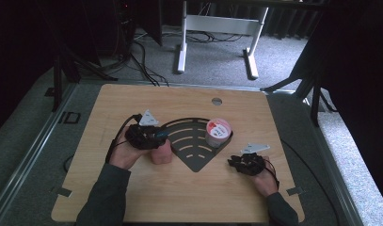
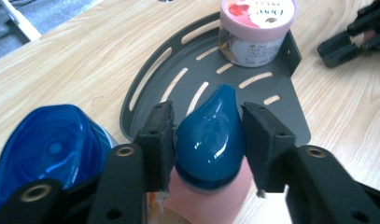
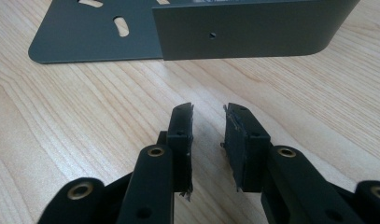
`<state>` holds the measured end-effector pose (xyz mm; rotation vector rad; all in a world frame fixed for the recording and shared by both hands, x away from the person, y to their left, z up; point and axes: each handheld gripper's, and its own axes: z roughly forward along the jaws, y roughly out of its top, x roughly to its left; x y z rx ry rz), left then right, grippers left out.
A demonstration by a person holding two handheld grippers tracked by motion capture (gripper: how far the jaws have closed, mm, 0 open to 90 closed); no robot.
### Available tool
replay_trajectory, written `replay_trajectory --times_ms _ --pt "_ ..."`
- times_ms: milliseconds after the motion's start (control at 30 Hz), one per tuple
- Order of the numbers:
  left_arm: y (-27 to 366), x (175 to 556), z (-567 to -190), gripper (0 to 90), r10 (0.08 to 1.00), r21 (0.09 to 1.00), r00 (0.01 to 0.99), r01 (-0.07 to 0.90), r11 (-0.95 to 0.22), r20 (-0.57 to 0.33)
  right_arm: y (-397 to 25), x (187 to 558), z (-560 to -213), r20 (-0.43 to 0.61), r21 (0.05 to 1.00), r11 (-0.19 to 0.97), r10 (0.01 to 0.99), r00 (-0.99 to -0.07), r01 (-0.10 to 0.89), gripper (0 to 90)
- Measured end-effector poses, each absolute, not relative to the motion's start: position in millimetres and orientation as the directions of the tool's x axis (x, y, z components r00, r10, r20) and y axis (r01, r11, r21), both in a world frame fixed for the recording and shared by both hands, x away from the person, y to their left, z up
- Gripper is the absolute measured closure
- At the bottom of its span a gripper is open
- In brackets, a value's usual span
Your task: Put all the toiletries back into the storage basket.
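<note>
On the wooden counter (image 1: 132, 197) lies a dark grey, fan-shaped metal rack plate (image 1: 191, 141) with curved slots cut through it and an upturned lip along one edge.

The left gripper (image 2: 208, 140) is clamped on the blue teardrop-shaped cap (image 2: 211, 135) of a pink bottle (image 2: 208, 200); its two black jaws press against the cap from either side, with the pink body visible just below them. In the high view the same left gripper (image 1: 154, 136) sits at the plate's left edge, and the pink bottle (image 1: 162, 154) stands upright on the counter just beside the plate's pointed lower corner, touching or nearly touching its rim. In the left gripper view a second blue, glossy cap (image 2: 47, 149) shows at the lower left, close beside the gripper's own left jaw; what it belongs to is hidden by the gripper body.

A round tub with a pink and red printed lid (image 1: 218, 133) stands on the far right part of the plate, against the upturned lip. In the left gripper view this tub (image 2: 256, 32) sits beyond the held cap, well apart from it.

The right gripper (image 3: 208, 135) holds nothing: its jaws stand a little apart with bare wood between them, low over the counter. They point at the plate's upright lip (image 3: 253, 28), near but not touching. In the high view the right gripper (image 1: 236, 162) rests just off the plate's right edge, below the tub, with the person's hand (image 1: 265, 181) behind it.
</note>
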<state>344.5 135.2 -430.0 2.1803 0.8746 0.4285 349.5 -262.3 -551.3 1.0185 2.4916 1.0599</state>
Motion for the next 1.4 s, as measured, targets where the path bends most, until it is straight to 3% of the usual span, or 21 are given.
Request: replay_trajectory --times_ms 167,467,933,1167,1400 --pt "136 336 -435 47.5 0.753 0.754 0.658 0.49 -0.438 0.011 -262 349 -551 0.042 0.708 0.492 0.687 -0.726 0.507 71.3" --pt "143 323 -443 49.2 0.805 0.768 0.593 0.522 -0.371 -0.013 -262 349 -551 0.041 0.708 0.493 0.686 -0.726 0.506 71.0" --pt "153 319 -445 50.5 0.822 0.761 0.569 0.545 -0.352 -0.027 -262 349 -551 0.042 0.708 0.494 0.685 -0.728 0.505 70.5" --pt "141 313 -463 37.3 0.821 0.744 0.571 0.555 -0.371 -0.016 -262 349 -551 0.042 0.708 0.495 0.682 -0.73 0.504 69.8" --pt "140 306 -487 40.8 0.821 0.701 0.571 0.59 -0.401 -0.011 -262 349 -551 0.042 0.707 0.496 0.681 -0.731 0.503 69.5"
